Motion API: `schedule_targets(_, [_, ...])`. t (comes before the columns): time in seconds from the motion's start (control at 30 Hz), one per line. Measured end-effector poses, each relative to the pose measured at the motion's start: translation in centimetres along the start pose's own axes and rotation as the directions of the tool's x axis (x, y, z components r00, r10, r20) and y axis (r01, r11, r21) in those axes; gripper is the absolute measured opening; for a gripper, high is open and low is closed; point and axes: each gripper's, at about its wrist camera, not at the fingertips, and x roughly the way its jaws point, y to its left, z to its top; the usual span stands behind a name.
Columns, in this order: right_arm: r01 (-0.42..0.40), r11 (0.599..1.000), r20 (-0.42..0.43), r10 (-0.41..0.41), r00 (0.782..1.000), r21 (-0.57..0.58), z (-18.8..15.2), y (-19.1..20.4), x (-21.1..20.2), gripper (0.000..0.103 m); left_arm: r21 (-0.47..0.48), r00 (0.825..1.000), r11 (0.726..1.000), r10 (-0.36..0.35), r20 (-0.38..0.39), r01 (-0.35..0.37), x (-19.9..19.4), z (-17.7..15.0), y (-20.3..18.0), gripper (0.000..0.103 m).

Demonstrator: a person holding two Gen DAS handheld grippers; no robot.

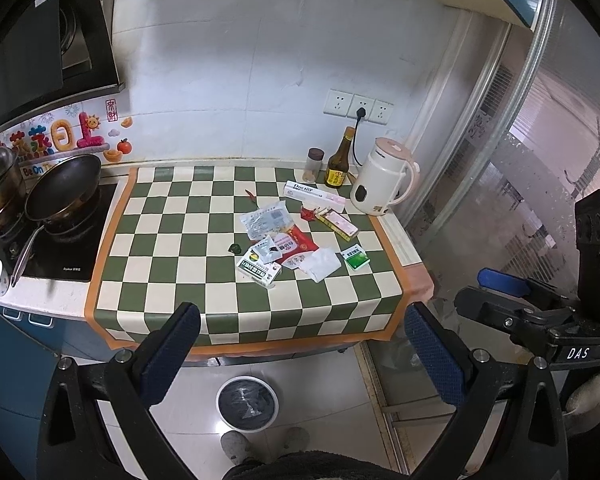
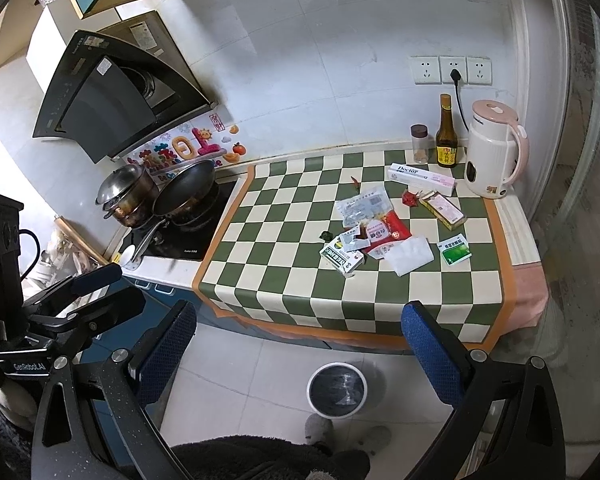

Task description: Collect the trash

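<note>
Standing lined bin [image 1: 247, 403], seemingly empty

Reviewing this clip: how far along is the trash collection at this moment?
Nothing looks collected yet. The left gripper and right gripper are both open and empty, short of the counter. Still on the checkered cloth: the white tissue, green sachet, red wrapper and medicine boxes. The bin waits on the floor below.
</note>
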Motion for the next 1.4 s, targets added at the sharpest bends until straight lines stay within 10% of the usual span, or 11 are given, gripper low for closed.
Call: schedule_targets(1.4, [-0.001, 1.000, -0.016, 0.000, 1.000, -0.029, 0.0, 0.2, -0.5, 0.103, 0.010, 1.000, 1.000, -0.017, 0.002, 0.017, 0.0, -1.0, 0.0, 0.103])
